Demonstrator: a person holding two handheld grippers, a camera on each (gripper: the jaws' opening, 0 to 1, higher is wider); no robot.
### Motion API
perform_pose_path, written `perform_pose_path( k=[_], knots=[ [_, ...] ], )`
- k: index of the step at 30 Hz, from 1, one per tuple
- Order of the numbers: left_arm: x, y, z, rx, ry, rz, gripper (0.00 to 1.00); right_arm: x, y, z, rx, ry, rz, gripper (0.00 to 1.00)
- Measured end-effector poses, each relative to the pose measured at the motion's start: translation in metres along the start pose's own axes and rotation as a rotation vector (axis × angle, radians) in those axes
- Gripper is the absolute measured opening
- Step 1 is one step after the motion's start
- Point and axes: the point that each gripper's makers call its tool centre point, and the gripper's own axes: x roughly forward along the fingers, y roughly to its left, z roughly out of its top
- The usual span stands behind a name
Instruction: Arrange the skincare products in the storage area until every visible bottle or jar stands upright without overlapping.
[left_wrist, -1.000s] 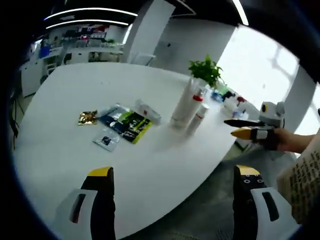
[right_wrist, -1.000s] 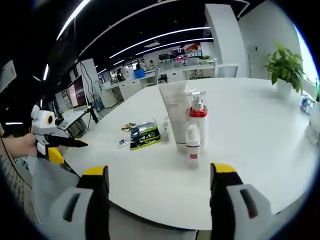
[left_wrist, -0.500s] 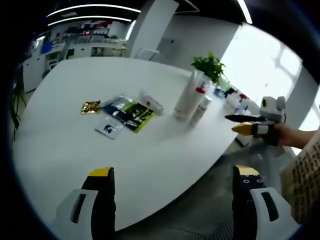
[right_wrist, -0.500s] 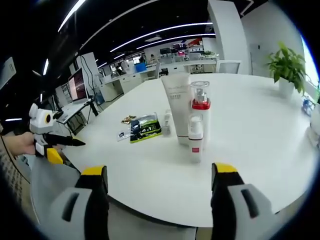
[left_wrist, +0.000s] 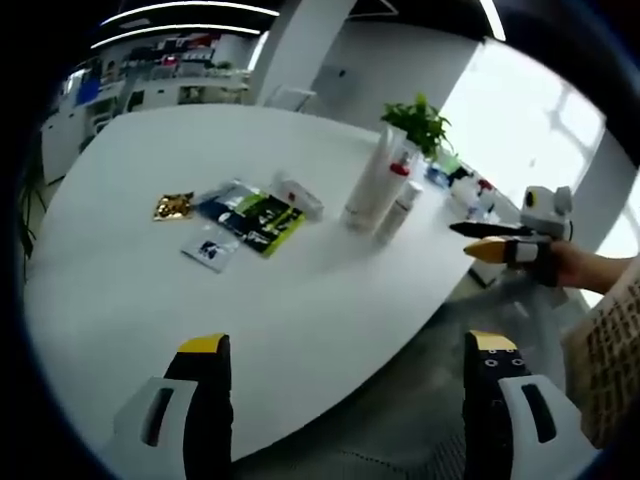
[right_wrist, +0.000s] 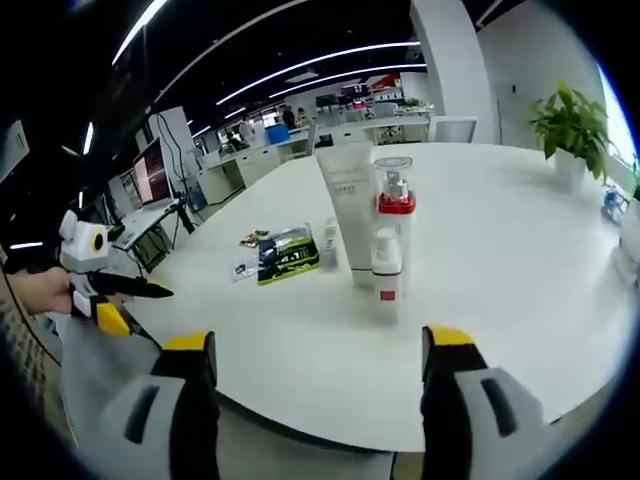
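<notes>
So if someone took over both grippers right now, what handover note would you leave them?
Left gripper: open, empty, held off the table edge.
Right gripper: open, empty, facing the products.
White tube, red-collared pump bottle and small white bottle stand upright, clustered close on the white table.
A small item sits beside flat sachets; too small to tell if it stands.
Done: the three stand.
Left: check the small item, space the cluster if touching.
</notes>
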Motion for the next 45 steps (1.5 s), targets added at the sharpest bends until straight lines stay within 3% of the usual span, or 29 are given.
perform_pose_path(
  k=[7,14,24,32,37,45],
  knots=[
    [0.007,0.002,0.011,-0.004,-0.009,-0.001,0.93,0.002,0.001,-0.002,-0.005,0.018,0.009,0.83],
    [0.01,0.005,0.011,0.016,-0.007,0.002,0.93,0.006,0.013,0.012,-0.037,0.017,0.032,0.8],
    [0.005,0.014,0.007,-0.021,-0.044,-0.008,0.93,0.032,0.043,0.034,-0.175,0.079,0.1,0.71],
    [0.005,0.013,0.009,-0.004,-0.052,-0.033,0.91,0.069,0.07,0.054,-0.288,0.129,0.158,0.67],
    [0.005,0.014,0.007,0.002,-0.054,-0.041,0.9,0.094,0.06,0.057,-0.422,0.226,0.066,0.57],
    [0.005,0.018,0.008,-0.028,-0.067,-0.052,0.89,0.144,0.057,0.069,-0.42,0.232,0.017,0.51]
  ],
)
